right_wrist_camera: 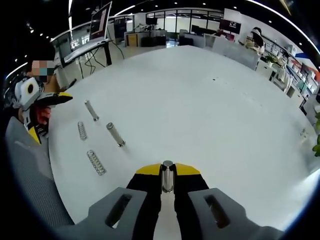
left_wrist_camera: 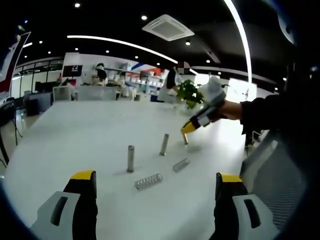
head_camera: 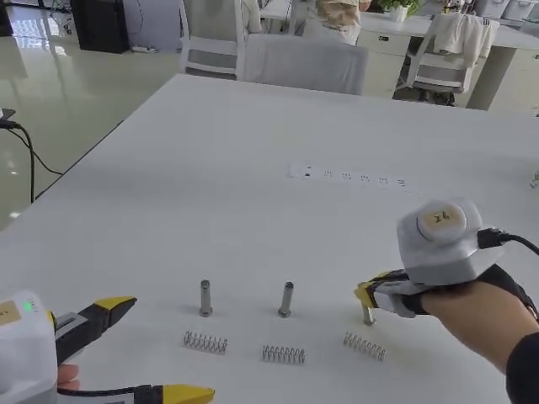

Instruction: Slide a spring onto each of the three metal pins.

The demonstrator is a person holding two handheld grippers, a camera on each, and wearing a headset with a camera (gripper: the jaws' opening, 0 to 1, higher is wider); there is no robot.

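Three metal pins stand on the white table: the left pin (head_camera: 205, 298) (left_wrist_camera: 130, 158) (right_wrist_camera: 91, 110), the middle pin (head_camera: 286, 299) (left_wrist_camera: 164, 144) (right_wrist_camera: 115, 134), and the right pin (head_camera: 369, 316) (right_wrist_camera: 167, 176). My right gripper (head_camera: 368, 295) (right_wrist_camera: 167, 172) is shut on the right pin. Three springs lie in front of the pins: left spring (head_camera: 205, 342) (left_wrist_camera: 148, 181), middle spring (head_camera: 283, 354) (left_wrist_camera: 181, 164), right spring (head_camera: 364, 346). My left gripper (head_camera: 160, 349) (left_wrist_camera: 156, 182) is open at the near left, short of the left spring, with nothing between its fingers.
A strip of sockets (head_camera: 347, 177) is set into the table (head_camera: 253, 168) further back. Chairs (head_camera: 303, 59) stand at the far edge. A cable (head_camera: 29, 160) runs over the floor on the left.
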